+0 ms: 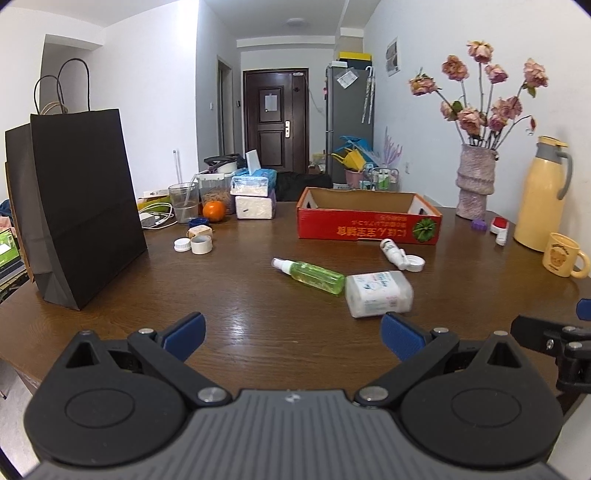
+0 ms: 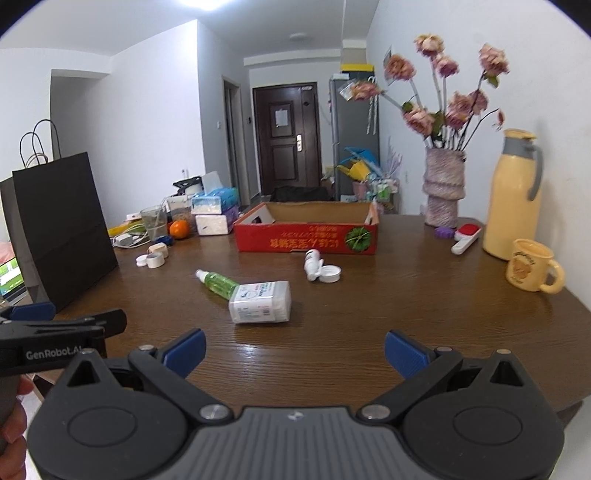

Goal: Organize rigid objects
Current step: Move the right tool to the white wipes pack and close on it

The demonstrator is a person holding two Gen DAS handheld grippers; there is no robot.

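Left wrist view shows your left gripper [image 1: 293, 336] spread wide at the bottom of the frame, holding nothing, blue pads [image 1: 184, 334] above the brown table [image 1: 258, 306]. Your right gripper [image 2: 294, 345] is likewise released and bare. At frame centre lie the green spray bottle [image 1: 308, 275], touching the white pack [image 1: 378, 293]; the small white bottle [image 1: 393, 253] sits just before the red box [image 1: 365, 225].

White painted walls [image 1: 147, 92] and a white ceiling with a round flush lamp [image 1: 296, 22] are seen. A dark brown panelled door [image 1: 275, 118] closes the hallway end. A tall grey refrigerator [image 1: 349, 122] is placed right of it. A dark wooden table [image 1: 240, 295] fills the foreground, daylight reflected on its surface.
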